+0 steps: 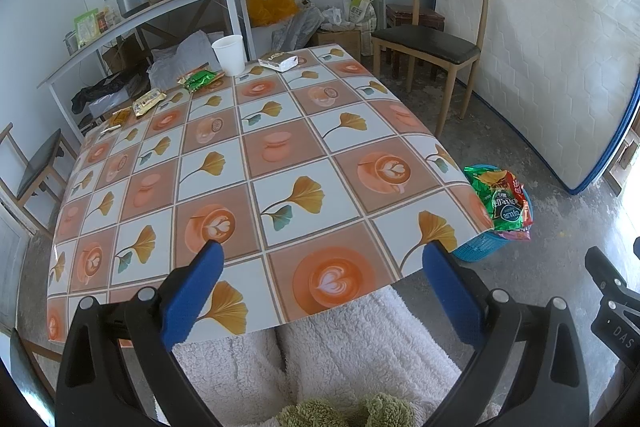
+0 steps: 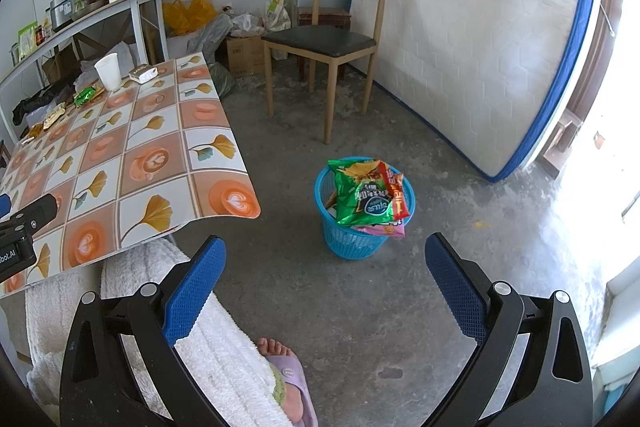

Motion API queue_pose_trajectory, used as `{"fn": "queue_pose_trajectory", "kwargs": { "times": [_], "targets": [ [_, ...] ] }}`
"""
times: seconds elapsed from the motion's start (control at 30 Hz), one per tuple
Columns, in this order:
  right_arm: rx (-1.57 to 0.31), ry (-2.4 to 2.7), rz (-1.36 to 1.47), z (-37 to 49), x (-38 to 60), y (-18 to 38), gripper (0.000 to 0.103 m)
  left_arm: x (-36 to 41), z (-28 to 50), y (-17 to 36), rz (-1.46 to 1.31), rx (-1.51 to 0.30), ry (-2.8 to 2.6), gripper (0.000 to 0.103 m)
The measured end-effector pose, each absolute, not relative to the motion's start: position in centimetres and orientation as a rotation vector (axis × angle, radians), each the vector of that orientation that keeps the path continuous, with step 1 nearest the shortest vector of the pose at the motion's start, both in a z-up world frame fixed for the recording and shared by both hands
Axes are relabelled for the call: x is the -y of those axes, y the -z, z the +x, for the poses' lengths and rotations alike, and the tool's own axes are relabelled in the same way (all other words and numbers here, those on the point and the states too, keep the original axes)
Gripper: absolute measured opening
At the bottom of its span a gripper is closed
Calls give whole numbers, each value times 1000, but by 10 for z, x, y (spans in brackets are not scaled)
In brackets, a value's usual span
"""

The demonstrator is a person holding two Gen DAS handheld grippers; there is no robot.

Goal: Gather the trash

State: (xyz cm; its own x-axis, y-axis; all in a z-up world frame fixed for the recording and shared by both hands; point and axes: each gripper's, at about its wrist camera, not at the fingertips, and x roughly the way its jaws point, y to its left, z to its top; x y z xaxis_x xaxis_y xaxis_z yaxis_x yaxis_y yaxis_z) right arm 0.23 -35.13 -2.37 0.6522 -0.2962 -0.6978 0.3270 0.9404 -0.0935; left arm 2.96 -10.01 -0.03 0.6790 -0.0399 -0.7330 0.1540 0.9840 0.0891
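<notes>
Daylight floods both views from the right, where a doorway [image 2: 600, 155] is blown out to pure white in the right wrist view, washing the concrete floor [image 2: 500, 211] beside it with glare. The patterned surface [image 1: 256, 163] carries a soft sheen (glossiest along its near edge). Shadows are faint and diffuse. Fisheye distortion bows straight edges, dark vignetting rings the corners, and focus is fairly sharp throughout.

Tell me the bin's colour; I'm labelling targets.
Light blue, a plastic mesh bin; clearest in the right wrist view.

Snack bags [image 2: 366, 197] in blue basket [image 2: 352, 243]
</notes>
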Motion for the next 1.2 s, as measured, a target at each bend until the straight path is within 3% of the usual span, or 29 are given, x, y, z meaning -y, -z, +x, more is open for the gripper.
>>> {"fn": "queue_pose_trajectory", "kwargs": {
  "times": [1.2],
  "targets": [
    [-778,356,42,5,344,19,96,95,30,-2,139,-815,104,97]
  ]
}}
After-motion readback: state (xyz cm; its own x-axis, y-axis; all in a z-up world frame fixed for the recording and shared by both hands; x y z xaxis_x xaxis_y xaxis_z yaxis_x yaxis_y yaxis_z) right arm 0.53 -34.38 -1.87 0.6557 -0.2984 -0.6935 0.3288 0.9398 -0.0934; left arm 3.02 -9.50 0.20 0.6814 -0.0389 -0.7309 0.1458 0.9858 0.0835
